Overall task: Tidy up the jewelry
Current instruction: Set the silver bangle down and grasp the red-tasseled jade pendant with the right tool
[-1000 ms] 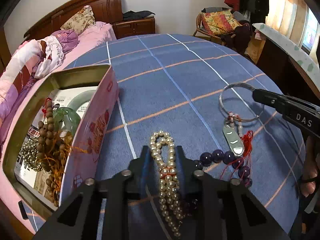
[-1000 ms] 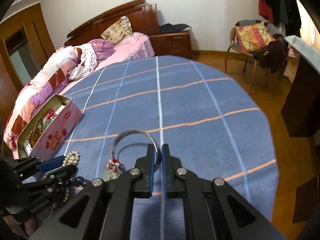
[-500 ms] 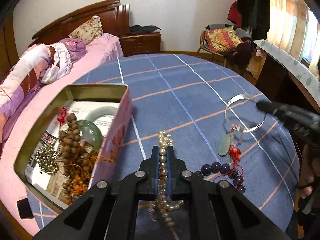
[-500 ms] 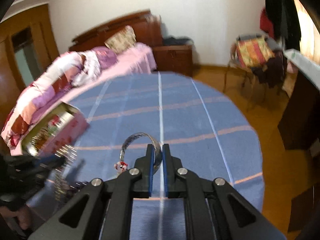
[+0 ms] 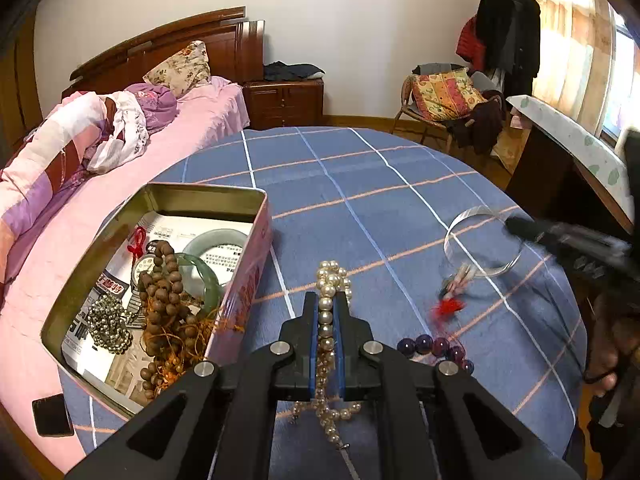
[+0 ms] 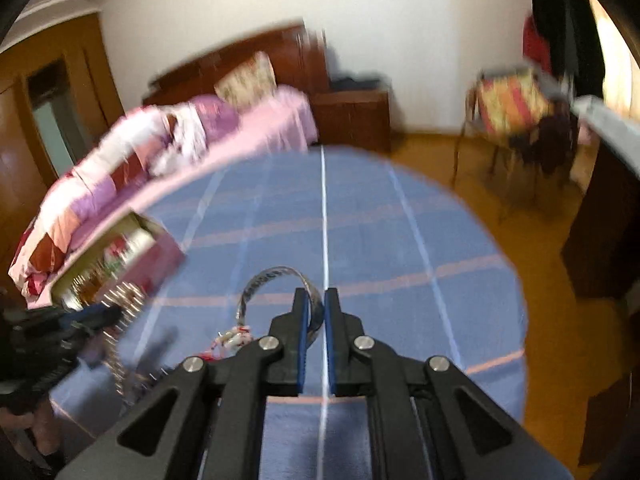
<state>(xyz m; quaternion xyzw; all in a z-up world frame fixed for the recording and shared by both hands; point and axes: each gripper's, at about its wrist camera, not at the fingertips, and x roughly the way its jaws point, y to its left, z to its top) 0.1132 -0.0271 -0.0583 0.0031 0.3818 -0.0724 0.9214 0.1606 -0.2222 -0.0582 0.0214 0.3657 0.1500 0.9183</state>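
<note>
You had left claw (image 5: 325, 312) clamped on pearl strand (image 5: 328, 300), right claw (image 6: 314, 312) pinching bangle (image 6: 272, 280); tin (image 5: 240, 280) part-filled; purple beads (image 5: 432, 346) left on bench (image 5: 360, 184).

Left gripper (image 5: 325, 312) clamped on a pearl strand (image 5: 327, 316), blue-padded fingers (image 5: 313, 320) pinching it lengthwise, loose ends dangling below and a loop bunched just past the fingertips. To its left on the blue-checked bench (image 5: 360, 184), an open pink tin (image 5: 240, 292) holding brown wooden beads (image 5: 164, 288), a green jade bangle (image 5: 208, 284), a paler bangle (image 5: 218, 238), a cluster of silver beads (image 5: 106, 322) and a red knot (image 5: 138, 240), all on printed paper. To the right, right gripper (image 5: 516, 226) gripping the rim of a silver bangle (image 5: 476, 240) with a blurred red-tasselled charm (image 5: 452, 298) hanging from it, and purple beads (image 5: 432, 346) lying on the cloth near the left gripper.
</note>
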